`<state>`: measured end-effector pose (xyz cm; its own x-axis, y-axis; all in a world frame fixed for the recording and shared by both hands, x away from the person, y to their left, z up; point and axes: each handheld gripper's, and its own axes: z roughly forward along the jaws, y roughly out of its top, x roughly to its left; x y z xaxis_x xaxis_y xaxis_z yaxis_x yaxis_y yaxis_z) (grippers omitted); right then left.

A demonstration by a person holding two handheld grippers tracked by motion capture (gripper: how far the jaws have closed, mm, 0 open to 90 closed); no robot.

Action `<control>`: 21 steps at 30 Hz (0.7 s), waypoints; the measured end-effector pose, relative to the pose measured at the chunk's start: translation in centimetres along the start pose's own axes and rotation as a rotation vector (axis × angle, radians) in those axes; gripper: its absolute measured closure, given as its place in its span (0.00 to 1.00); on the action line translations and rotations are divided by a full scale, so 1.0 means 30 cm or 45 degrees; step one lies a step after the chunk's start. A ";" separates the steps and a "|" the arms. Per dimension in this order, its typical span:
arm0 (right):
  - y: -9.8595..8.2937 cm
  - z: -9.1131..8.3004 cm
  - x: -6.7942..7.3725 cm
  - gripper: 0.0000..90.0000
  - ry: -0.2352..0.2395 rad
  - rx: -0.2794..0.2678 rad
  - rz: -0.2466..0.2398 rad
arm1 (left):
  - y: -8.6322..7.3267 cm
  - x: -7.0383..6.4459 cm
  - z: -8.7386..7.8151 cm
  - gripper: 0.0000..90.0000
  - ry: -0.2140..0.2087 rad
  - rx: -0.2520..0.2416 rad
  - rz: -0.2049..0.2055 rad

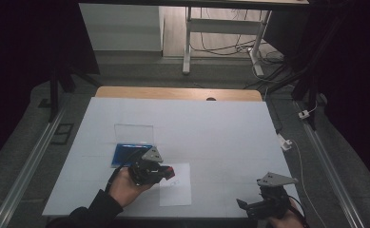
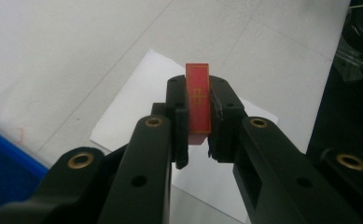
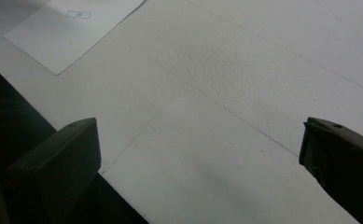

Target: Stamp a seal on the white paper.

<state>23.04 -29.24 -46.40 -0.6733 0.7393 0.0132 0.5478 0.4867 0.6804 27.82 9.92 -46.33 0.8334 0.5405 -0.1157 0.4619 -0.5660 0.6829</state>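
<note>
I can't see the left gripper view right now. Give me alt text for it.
The left gripper is shut on a small red block with thin gold line markings, held upright between its two black jaws. Under it lies a white sheet of paper on the white table, and a blue tray edge shows at lower left.

the lower part of the red block [image 2: 198, 100] is sitting hidden between the pads of the left gripper [image 2: 198, 122], and its gold markings are reading too small to make out. the blue tray [image 2: 4, 161] is running off the left edge of the left gripper view. the small printed mark [image 3: 78, 15] on the paper sheet [image 3: 72, 35] is showing too tiny to read, and the sheet is getting cut by the top edge.
</note>
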 end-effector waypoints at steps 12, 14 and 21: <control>0.000 0.000 0.000 0.00 0.000 0.001 -0.001 | -0.015 0.039 -0.070 0.88 0.063 -0.033 -0.061; 0.000 0.000 0.000 0.00 0.000 0.001 -0.001 | -0.017 0.049 -0.085 0.88 0.075 -0.040 -0.074; 0.000 0.000 0.000 0.00 0.000 0.000 0.000 | -0.026 0.076 -0.119 0.88 0.115 -0.057 -0.105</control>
<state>23.03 -29.25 -46.40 -0.6733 0.7392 0.0135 0.5478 0.4866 0.6805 28.26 13.80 -44.54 0.7614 0.6392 -0.1084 0.5117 -0.4899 0.7058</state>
